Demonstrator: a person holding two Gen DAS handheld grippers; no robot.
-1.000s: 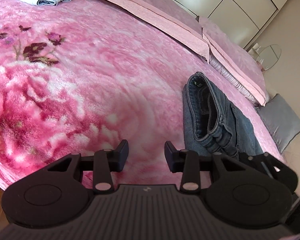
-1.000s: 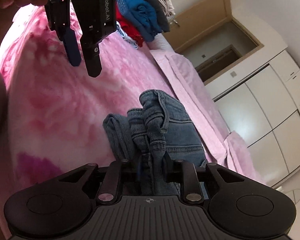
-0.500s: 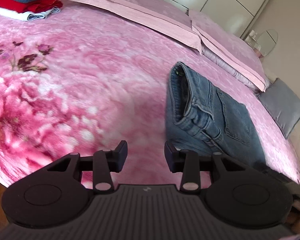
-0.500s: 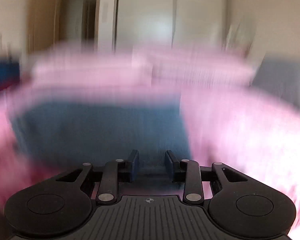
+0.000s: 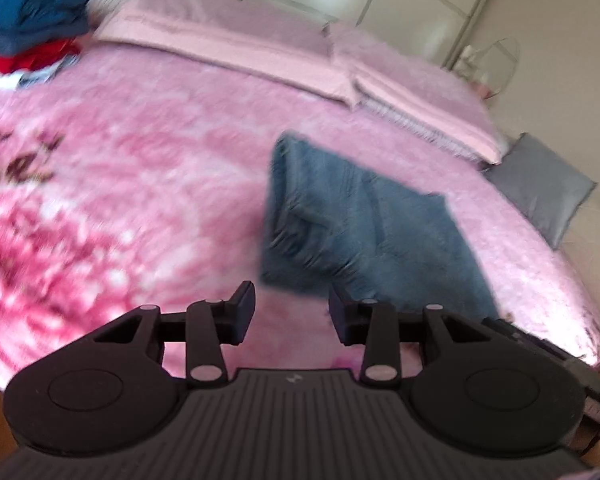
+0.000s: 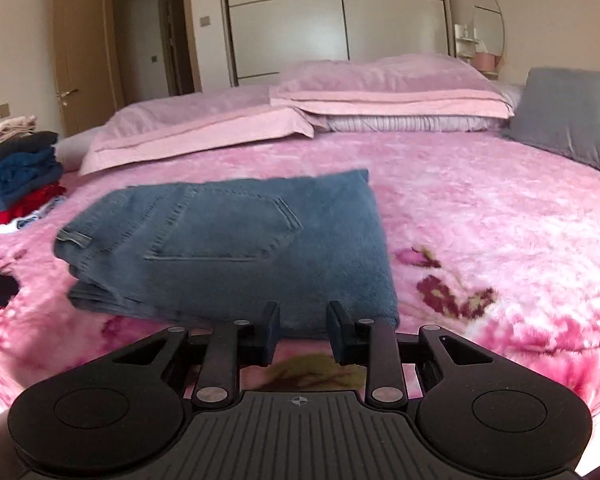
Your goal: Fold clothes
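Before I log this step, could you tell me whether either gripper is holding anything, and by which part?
Nothing is held. The left gripper and right gripper are both open and empty; the folded jeans lie free on the pink blanket.

- The left claw [image 5: 291, 311] tilts downward with its jaws parted, a clear gap between the two fingers [image 5: 242, 312], and nothing between them.
- The right claw [image 6: 302, 332] also tilts downward; its jaws, having just been opening, stand apart with nothing between them and grip nothing.
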